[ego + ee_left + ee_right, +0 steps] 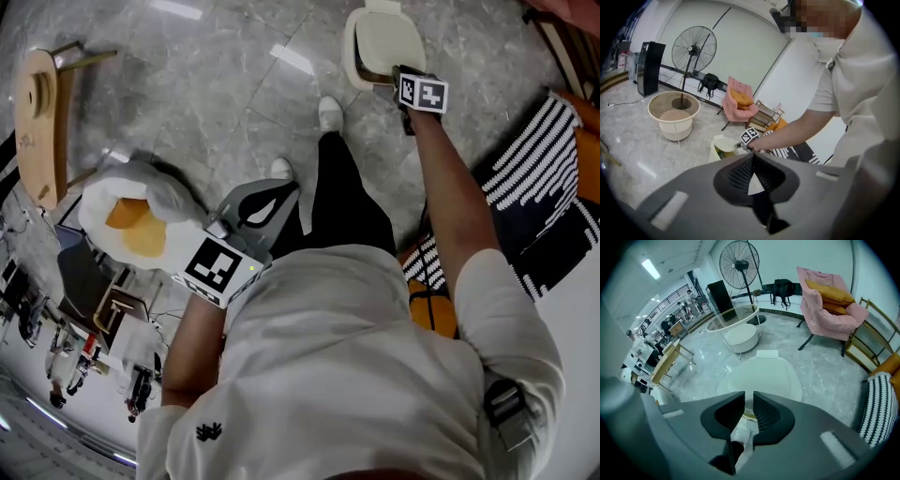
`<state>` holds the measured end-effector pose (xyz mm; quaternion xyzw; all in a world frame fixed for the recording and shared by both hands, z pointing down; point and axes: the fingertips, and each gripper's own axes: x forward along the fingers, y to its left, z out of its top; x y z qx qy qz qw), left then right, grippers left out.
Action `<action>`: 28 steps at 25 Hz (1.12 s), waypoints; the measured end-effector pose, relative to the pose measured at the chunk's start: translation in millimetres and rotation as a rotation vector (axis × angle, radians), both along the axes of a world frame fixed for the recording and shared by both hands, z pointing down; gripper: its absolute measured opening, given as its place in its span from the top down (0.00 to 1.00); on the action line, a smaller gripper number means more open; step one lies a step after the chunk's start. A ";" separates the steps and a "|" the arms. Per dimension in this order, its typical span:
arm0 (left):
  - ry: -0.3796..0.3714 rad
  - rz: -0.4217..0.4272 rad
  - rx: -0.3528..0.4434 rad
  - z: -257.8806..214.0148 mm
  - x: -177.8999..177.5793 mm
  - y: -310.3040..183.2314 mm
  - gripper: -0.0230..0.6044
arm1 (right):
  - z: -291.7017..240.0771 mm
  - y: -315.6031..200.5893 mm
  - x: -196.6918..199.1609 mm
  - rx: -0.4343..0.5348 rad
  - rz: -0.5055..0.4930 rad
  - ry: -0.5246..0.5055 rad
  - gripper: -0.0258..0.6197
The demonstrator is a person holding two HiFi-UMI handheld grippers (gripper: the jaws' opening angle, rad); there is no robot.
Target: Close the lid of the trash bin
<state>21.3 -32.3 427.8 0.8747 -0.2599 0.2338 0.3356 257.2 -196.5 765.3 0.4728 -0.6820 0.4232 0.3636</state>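
Note:
The trash bin (359, 66) stands on the grey floor ahead of the person's feet, its cream lid (382, 39) partly raised. In the left gripper view the bin (723, 149) gapes on its near side. My right gripper (389, 81) reaches out to the lid's near edge. Seen from the right gripper, the jaws (749, 401) stand a narrow gap apart, closed on the edge of the lid (764, 376), with the bin's rim and a white liner just below. My left gripper (267, 208) is held close to the body, shut and empty (753, 161).
A striped rug (534, 178) lies right of the bin. A white chair with an orange cushion (136, 220) and a wooden chair (42, 112) stand to the left. Beyond the bin are a round table (736, 322), a standing fan (740, 261) and a pink armchair (829, 305).

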 end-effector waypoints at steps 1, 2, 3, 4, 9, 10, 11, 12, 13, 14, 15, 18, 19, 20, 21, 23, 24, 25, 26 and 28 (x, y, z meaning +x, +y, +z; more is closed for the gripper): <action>0.002 -0.002 -0.002 1.0 0.5 -0.4 0.87 | 3.1 1.5 0.0 -0.005 -0.002 0.001 0.87; 0.003 -0.006 -0.011 1.9 0.6 -0.5 0.87 | 6.1 3.0 -0.2 -0.010 -0.003 0.003 0.87; 0.003 -0.011 -0.024 2.6 0.6 -0.4 0.87 | 9.0 4.7 -0.6 -0.015 -0.005 0.005 0.88; 0.003 -0.012 -0.031 3.2 0.6 -0.4 0.87 | 12.0 6.8 -1.1 -0.019 -0.006 0.007 0.88; -0.001 -0.015 -0.057 7.2 5.5 -1.5 0.87 | 27.9 16.4 -0.3 -0.044 -0.014 0.014 0.88; -0.003 -0.018 -0.074 7.7 6.6 -2.3 0.87 | 31.5 17.7 -0.4 -0.049 -0.017 0.016 0.88; -0.003 -0.018 -0.081 8.9 7.0 -3.1 0.87 | 35.2 18.7 -0.6 -0.054 -0.022 0.018 0.88; -0.003 -0.017 -0.083 10.4 7.0 -3.6 0.87 | 38.7 20.0 -0.9 -0.059 -0.026 0.021 0.88; -0.004 -0.016 -0.084 11.8 7.1 -4.0 0.87 | 41.9 21.5 -1.1 -0.064 -0.030 0.024 0.88; -0.004 -0.017 -0.085 12.9 7.3 -4.2 0.87 | 44.6 23.0 -1.3 -0.068 -0.033 0.026 0.88; -0.003 -0.019 -0.087 13.9 7.5 -4.5 0.87 | 46.9 24.2 -1.5 -0.070 -0.035 0.027 0.88; -0.002 -0.017 -0.093 16.6 8.2 -6.4 0.87 | 53.1 26.1 -3.1 -0.079 -0.034 0.029 0.88; -0.003 -0.014 -0.093 17.5 9.0 -6.4 0.87 | 55.6 27.5 -3.4 -0.083 -0.035 0.030 0.88; -0.004 -0.013 -0.095 18.5 9.9 -6.2 0.87 | 58.5 29.5 -3.3 -0.088 -0.037 0.030 0.88; -0.006 -0.012 -0.096 19.7 11.0 -6.1 0.87 | 61.8 31.5 -2.8 -0.094 -0.038 0.031 0.88; -0.008 -0.014 -0.100 23.6 13.3 -7.0 0.87 | 69.5 34.3 -1.0 -0.104 -0.040 0.033 0.88; -0.009 -0.016 -0.103 26.1 14.2 -7.7 0.87 | 73.8 35.0 -0.6 -0.109 -0.040 0.033 0.88; -0.010 -0.018 -0.105 28.7 14.7 -8.3 0.87 | 78.1 35.5 -1.1 -0.113 -0.040 0.031 0.88; -0.012 -0.019 -0.110 31.6 14.9 -8.6 0.87 | 82.4 35.9 -2.0 -0.117 -0.041 0.030 0.88; -0.015 -0.019 -0.118 37.2 15.9 -9.5 0.87 | 89.9 36.9 -2.4 -0.127 -0.044 0.030 0.88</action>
